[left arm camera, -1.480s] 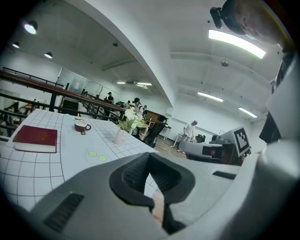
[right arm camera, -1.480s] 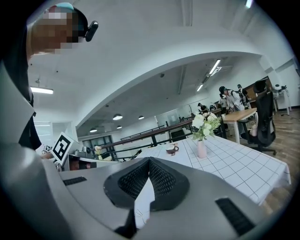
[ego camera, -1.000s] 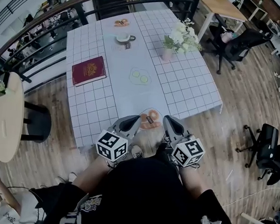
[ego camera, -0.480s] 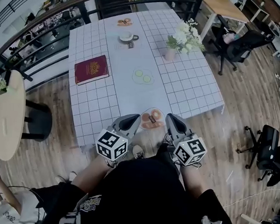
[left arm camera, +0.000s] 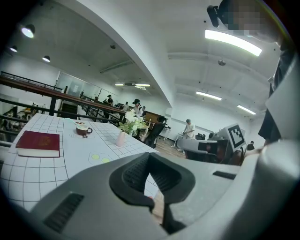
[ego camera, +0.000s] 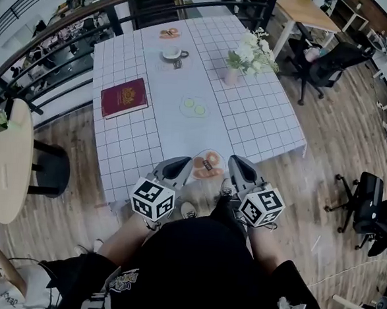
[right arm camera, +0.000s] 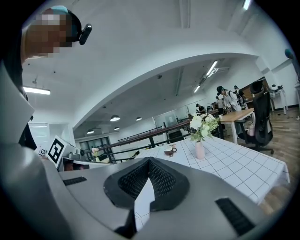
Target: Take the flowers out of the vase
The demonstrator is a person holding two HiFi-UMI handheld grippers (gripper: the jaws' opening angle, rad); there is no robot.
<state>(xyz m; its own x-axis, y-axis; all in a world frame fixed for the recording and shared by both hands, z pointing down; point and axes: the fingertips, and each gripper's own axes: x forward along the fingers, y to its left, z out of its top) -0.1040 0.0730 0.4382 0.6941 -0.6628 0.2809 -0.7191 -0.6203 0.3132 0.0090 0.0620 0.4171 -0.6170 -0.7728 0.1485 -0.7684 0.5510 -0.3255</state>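
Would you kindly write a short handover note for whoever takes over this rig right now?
Left gripper: shut, empty, held at the near edge of the table.
Right gripper: shut, empty, beside it at the same edge.
Flowers stand in the vase on the far right part of the table, well away from both grippers.
Done: nothing yet; the flowers are not out of the vase.
Left: reach across to the vase, open a gripper, grasp the stems and draw the flowers out, probably steadying the vase with the other gripper.
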